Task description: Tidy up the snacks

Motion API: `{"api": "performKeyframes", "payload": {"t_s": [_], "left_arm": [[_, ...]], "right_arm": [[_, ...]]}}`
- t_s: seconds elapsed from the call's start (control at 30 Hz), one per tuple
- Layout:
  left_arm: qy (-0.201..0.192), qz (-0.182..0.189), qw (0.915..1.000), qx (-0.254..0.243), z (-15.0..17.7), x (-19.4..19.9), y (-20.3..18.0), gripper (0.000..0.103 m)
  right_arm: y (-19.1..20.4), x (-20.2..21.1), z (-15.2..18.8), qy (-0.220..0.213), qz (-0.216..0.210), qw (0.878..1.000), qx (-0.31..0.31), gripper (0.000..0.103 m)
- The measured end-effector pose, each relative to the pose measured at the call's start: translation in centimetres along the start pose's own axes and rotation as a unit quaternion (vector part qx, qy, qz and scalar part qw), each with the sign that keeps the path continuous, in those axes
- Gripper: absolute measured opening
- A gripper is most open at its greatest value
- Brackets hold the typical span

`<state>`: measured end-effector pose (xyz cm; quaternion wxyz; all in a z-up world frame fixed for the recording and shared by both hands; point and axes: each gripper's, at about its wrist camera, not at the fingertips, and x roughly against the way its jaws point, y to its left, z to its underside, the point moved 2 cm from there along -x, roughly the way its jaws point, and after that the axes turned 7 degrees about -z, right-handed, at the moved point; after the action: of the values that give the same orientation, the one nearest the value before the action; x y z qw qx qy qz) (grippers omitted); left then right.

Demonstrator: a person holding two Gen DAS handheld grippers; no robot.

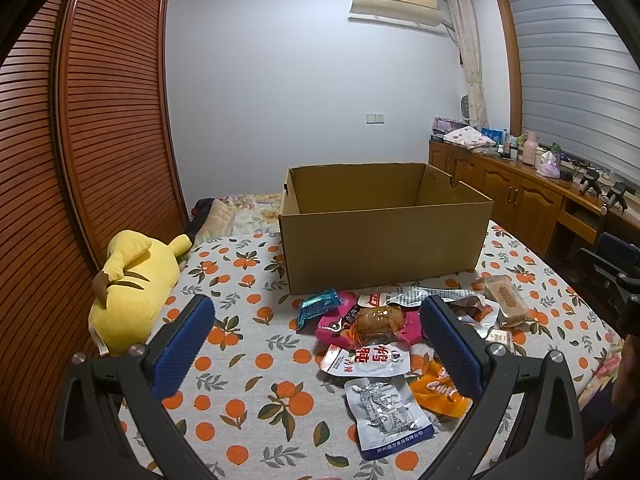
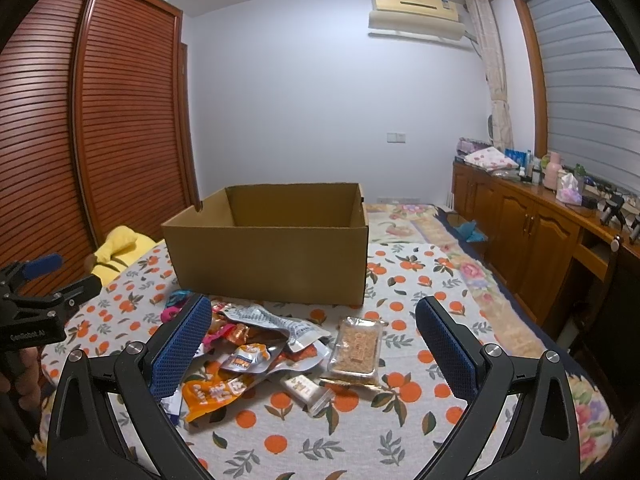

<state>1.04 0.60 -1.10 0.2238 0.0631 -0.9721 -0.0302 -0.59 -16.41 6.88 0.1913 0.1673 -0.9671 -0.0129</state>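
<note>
Cardboard box [image 1: 384, 228] holds nothing visible (snacks [image 2: 256, 352] lie outside); both jaws released.

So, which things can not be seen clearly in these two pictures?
- Floor of the cardboard box: hidden by its near wall, both views.
- Snack packets at the bottom of the pile: covered by others; the left finger hides more, right wrist view.
- Yellow plush toy: mostly behind the box, right wrist view.
- Items on the cabinet: too small, both views.
</note>
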Motion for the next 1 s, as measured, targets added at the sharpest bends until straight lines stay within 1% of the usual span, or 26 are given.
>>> {"api": "performKeyframes", "payload": {"t_s": [1.0], "left_arm": [[0.000, 0.001, 1.0000, -0.001, -0.51, 0.60, -0.20, 0.103]], "right_arm": [[-0.37, 0.27, -0.14, -0.003, 0.001, 1.000, -0.002, 0.103]]}}
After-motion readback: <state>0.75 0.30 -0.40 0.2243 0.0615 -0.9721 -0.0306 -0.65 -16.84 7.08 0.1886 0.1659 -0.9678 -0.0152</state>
